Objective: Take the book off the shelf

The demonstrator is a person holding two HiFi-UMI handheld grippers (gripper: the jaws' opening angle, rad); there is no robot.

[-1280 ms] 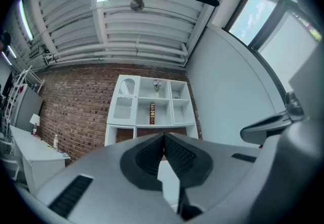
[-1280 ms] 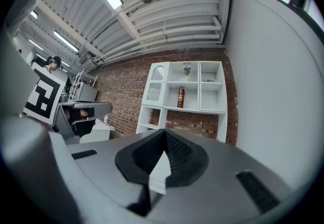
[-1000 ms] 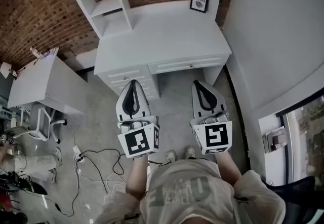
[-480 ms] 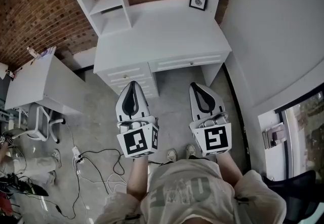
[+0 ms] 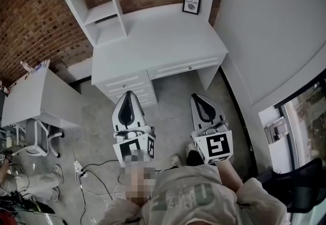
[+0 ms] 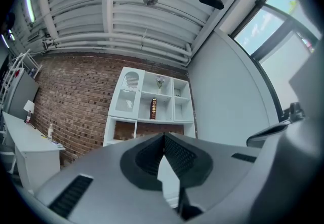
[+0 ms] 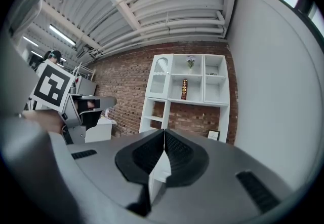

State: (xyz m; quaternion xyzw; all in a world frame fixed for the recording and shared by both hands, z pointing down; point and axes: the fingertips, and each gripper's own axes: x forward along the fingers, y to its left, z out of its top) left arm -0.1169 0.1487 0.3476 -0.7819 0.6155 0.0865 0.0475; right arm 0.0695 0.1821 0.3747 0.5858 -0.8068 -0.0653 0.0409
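Your left gripper point(image 5: 128, 95) and right gripper point(image 5: 199, 99), head view: both short of the desk point(image 5: 158, 35).
Left gripper view: jaws clamped, empty. Book point(image 6: 153, 108) stands upright on the shelf point(image 6: 126, 104), far ahead and higher.
Right gripper view: clamped, empty too. Book point(image 7: 184, 89) sits nearly straight ahead, so your right seems better lined up.

A framed picture point(image 5: 192, 3) stands on the white desk point(image 5: 158, 35).

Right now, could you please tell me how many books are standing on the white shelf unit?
1. A dark book stands upright in the middle compartment of the shelf unit, under the flowers. Others may be hidden from these angles.
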